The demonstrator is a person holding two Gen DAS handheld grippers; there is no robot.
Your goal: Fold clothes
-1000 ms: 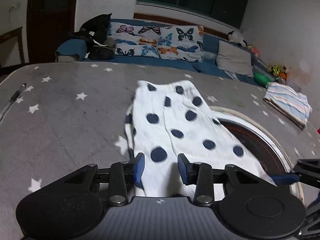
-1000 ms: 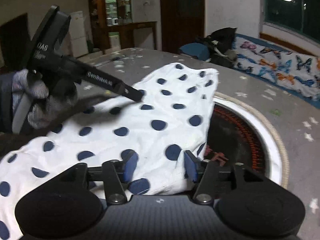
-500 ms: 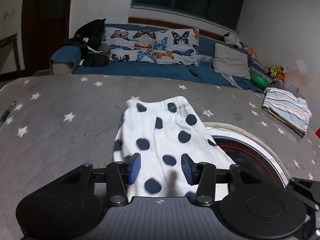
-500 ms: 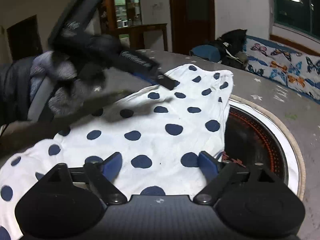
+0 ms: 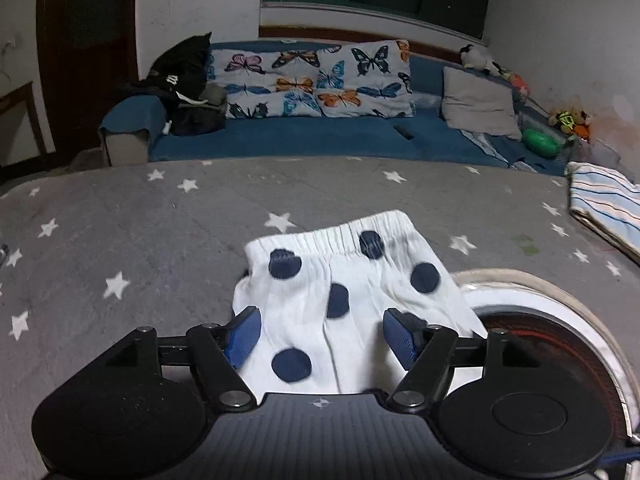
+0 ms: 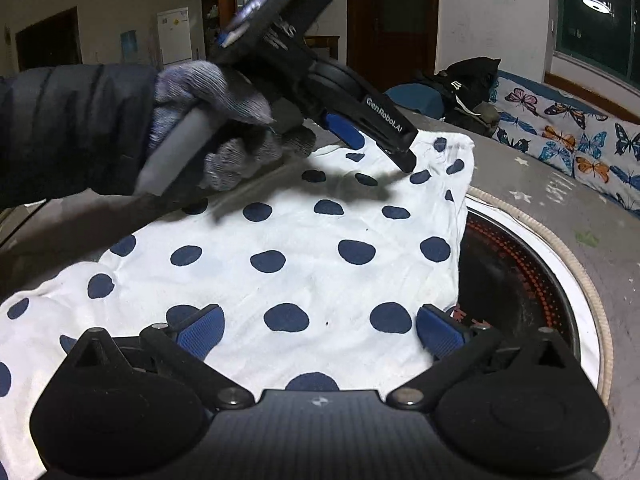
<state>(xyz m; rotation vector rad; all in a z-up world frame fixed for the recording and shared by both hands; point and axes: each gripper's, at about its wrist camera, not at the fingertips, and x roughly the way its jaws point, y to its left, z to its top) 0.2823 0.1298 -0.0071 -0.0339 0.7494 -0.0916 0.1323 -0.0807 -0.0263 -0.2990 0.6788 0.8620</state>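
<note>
- Table (image 5: 120,220): grey star-print cover. From the left wrist view I see a round recessed burner (image 6: 516,280) at 4 o'clock and a folded striped cloth (image 5: 604,204) at 2 o'clock, well apart from the work.
- Polka-dot garment (image 6: 304,248): white fabric with navy dots, lying flat on the cover. Its right edge overhangs the burner rim. The elastic waistband (image 5: 340,230) sits at the 12 o'clock end.
- Handling, as I judge it: light, soft and limp. It will sag and crease rather than hold a line, and the thin layers may separate. I would grip at the waistband corners or a hem edge, catching every layer.
- Right gripper (image 6: 320,330): jaws have just been opening and now stand fully spread, fabric beneath them, pads not pressing.
- Left gripper (image 5: 320,334): jaws have likewise been opening, spread over the fabric, gripping nothing.
</note>
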